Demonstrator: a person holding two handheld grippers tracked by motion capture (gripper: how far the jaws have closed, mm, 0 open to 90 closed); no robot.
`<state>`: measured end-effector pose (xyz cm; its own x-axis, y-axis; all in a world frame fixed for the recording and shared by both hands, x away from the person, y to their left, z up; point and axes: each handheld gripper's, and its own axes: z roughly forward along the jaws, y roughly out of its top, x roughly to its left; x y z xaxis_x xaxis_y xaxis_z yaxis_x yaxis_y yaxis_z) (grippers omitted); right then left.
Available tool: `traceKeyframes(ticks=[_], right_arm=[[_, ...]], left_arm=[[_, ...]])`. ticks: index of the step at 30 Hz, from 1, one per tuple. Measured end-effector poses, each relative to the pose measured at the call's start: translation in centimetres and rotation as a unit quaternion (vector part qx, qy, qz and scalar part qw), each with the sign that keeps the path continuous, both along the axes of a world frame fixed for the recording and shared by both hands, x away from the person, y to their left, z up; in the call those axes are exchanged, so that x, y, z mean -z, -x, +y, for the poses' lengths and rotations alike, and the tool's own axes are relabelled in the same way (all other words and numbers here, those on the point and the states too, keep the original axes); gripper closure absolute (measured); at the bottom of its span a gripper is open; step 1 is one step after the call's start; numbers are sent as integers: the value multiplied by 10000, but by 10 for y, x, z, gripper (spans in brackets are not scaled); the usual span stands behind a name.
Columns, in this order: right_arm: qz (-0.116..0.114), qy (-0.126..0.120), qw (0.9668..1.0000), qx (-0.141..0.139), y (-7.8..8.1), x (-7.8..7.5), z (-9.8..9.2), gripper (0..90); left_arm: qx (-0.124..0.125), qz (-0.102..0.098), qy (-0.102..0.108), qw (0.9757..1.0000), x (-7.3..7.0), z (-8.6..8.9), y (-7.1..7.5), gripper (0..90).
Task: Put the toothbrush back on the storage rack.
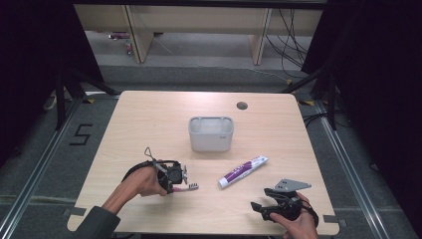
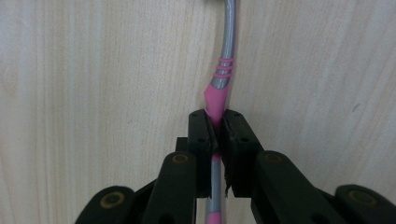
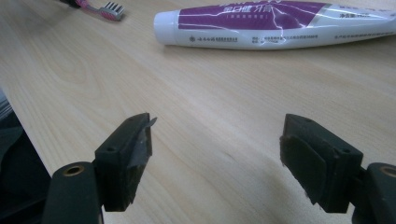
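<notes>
Left tongs (image 2: pixel 215 133) clamped on the pink-and-grey toothbrush (image 2: pixel 223 77) handle, right tongs (image 3: pixel 215 154) wide apart, empty

Pale wooden table (image 1: pixel 149 119) on grey floor (image 1: pixel 45 164) — black curtains (image 1: pixel 30 59), dim light

Light wood worktop (image 1: pixel 149 124) here. Grey tub (image 1: pixel 211 133) mid-frame; toothpaste tube (image 1: pixel 243 171) lower right, toothbrush (image 1: pixel 187 187) lower left.
</notes>
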<state>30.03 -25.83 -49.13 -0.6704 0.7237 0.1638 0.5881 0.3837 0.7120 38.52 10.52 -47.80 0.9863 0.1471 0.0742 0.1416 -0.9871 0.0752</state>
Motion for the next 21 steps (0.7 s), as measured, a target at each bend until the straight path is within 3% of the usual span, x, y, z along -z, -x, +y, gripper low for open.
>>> traceKeyframes(ticks=[3,7,10,13,21], right_arm=[[3,2,10000,15,0,1,-1,258],[6,-41,10000,3,-1,1,-1,258],[82,-81,9999,65,0,0,0,261],[20,-60,10000,-14,-1,1,0,262],[64,-95,9999,88,1,-1,0,262]], left_arm=[[-41,13,60,10000,-1,0,1,821],[-161,-62,310,9994,-8,2,0,822],[-394,-67,515,9979,-13,5,-2,822],[-487,-114,662,9966,-17,8,-4,822],[-906,-67,1270,9877,-25,15,-7,821]])
